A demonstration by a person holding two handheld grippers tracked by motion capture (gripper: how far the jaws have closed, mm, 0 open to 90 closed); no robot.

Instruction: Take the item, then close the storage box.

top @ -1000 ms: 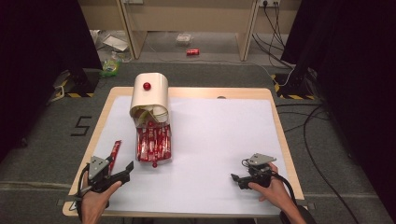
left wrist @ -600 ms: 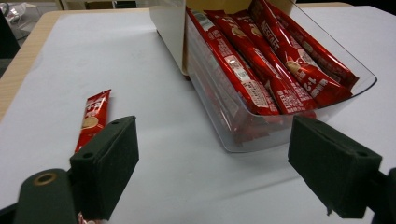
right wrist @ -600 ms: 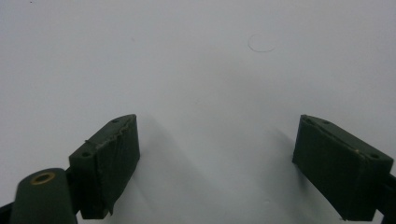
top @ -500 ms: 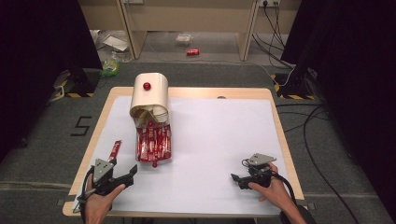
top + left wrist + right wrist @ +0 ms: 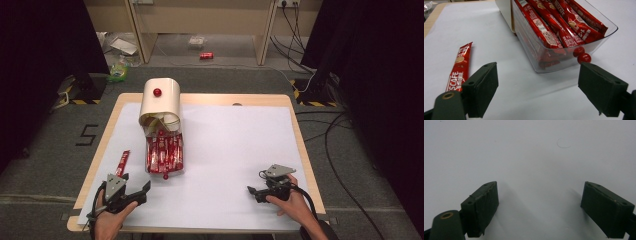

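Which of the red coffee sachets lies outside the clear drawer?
The lone sachet flat on the white sheet, beside the left tool; all the others are packed in the clear drawer.

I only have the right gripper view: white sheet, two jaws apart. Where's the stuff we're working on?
Observer: In the high view, a clear drawer of red sachets stands pulled out of a cream box, far across from the right gripper.
Operator: Anything loose?
Observer: One loose sachet lies flat on the white sheet, left of the drawer.
Operator: Left gripper?
Observer: The left gripper is open and holds nothing; its view faces the drawer's front, where there's a red knob.
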